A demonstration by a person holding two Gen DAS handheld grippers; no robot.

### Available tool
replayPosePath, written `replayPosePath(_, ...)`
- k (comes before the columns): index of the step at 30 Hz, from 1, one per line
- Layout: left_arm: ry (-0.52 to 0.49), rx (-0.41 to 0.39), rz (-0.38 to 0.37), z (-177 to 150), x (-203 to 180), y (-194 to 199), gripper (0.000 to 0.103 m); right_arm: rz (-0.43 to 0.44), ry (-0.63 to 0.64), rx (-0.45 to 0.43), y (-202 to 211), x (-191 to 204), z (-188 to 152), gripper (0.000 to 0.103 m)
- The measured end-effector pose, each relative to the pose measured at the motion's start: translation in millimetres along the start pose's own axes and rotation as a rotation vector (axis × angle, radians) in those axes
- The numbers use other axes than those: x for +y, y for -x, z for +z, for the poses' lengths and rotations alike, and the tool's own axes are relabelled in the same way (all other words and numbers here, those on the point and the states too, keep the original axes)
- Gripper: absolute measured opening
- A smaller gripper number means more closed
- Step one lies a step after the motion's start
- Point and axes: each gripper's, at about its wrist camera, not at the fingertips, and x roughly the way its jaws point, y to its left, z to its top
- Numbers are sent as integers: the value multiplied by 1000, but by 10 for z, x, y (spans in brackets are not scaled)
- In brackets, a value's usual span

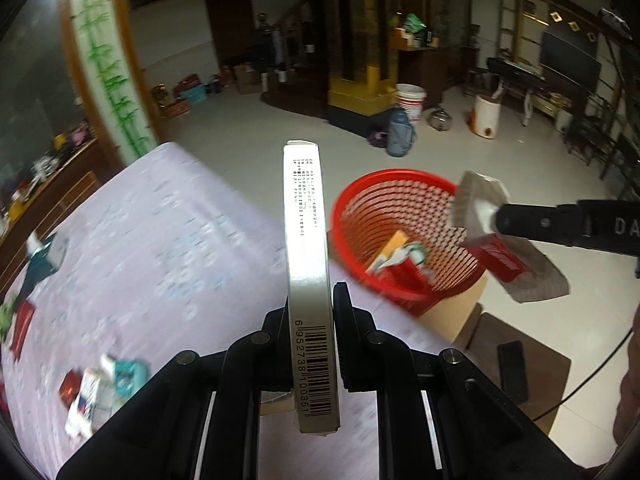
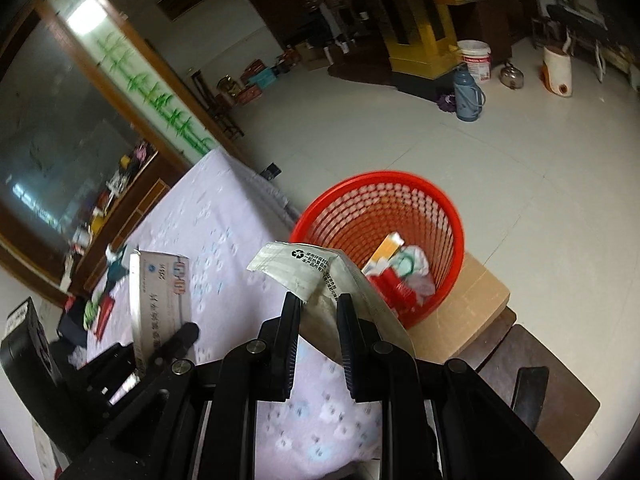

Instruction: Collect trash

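The left gripper [image 1: 310,304] pinches 1 flat white box [image 1: 308,264] on its narrow edge, held upright above the lilac-clothed table [image 1: 160,240]. The right gripper [image 2: 318,304] pinches 1 crumpled silver wrapper [image 2: 308,268] near the rim of the 1 red mesh basket [image 2: 376,196], which stands on a tan stool [image 2: 476,300] just beside the table. Inside the basket lie several discarded packets [image 2: 396,272]; the exact count is unclear. 2 blurred clusters of litter [image 1: 100,388] remain on the cloth.

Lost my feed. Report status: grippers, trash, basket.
Left gripper shut on flat white box, over the table. Right gripper shut on grey pouch, near red basket. Basket part filled, path clear.
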Motion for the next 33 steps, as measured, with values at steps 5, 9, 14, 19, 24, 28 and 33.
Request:
replayPosePath(5, -12, 29, -55, 325, -194, -308, 14, 16, -71, 7, -180, -241, 324, 21)
replayPosePath(9, -5, 55, -78, 523, -316, -584, 14, 30, -108, 27, -387, -343, 552, 23)
replayPosePath(14, 1, 78, -95, 629, -437, -816, 43, 10, -114, 21, -551, -443, 755, 35)
replayPosePath(19, 22, 74, -95, 640, -430, -832, 45, 3, -79, 4, -501, -500, 811, 54)
replayPosePath(24, 38, 62, -67, 553, -339, -671, 46, -23, -7, -1, -408, -411, 722, 54)
replayPosePath(28, 53, 46, -36, 365, -227, -461, 49, -79, 104, -2, -352, -183, 528, 54)
replayPosePath(33, 90, 39, 2, 67, 7, -187, 49, -86, 210, -9, -308, 182, 203, 54)
